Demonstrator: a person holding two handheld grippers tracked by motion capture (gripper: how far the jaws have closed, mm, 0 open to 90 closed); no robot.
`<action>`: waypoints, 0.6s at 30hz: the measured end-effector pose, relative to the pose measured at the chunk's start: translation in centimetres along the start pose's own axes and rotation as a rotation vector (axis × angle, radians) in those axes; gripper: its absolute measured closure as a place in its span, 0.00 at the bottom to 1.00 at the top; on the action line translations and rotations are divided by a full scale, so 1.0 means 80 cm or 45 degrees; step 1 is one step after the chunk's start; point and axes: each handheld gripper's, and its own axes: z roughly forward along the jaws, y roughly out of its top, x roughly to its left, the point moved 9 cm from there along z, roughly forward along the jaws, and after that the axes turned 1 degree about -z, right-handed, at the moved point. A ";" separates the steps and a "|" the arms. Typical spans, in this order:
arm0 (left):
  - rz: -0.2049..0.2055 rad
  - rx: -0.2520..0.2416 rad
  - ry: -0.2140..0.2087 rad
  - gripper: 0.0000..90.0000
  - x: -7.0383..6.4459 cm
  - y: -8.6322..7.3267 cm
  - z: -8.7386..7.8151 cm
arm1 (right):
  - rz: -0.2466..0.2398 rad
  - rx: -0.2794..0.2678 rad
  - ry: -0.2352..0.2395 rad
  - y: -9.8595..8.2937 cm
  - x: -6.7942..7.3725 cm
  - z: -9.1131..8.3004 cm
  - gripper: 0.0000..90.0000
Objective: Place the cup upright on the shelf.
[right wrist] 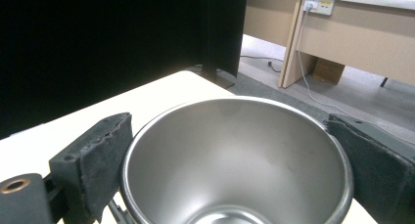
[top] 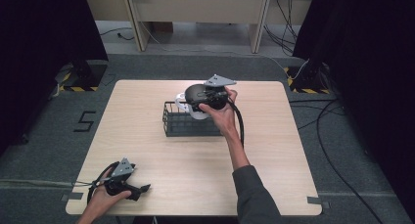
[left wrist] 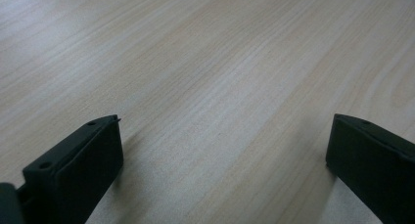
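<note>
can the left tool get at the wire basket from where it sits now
Probably yes. The left tool rests open at the near left corner of the table, with bare wood between it and the basket. The right tool, shut on a metal cup, crowds only the basket's far right end.

You are holding the left gripper [top: 128,184] low at about seven o'clock, near your own edge of the counter, with your left hand [top: 100,197] wrapped around its body. Its jaws are standing wide apart with nothing between them, pointing toward three o'clock. You are stretching your right forearm [top: 236,150] forward toward twelve o'clock, sleeve pushed back to the elbow, and your right hand [top: 221,111] is gripping the right gripper [top: 198,99] from behind. Its jaws are pressing on both sides of a metal cup [right wrist: 235,160].
</note>
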 end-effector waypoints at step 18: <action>0.001 0.001 -0.001 0.00 0.000 0.000 0.000 | 0.012 0.051 0.017 -0.025 -0.001 0.015 0.07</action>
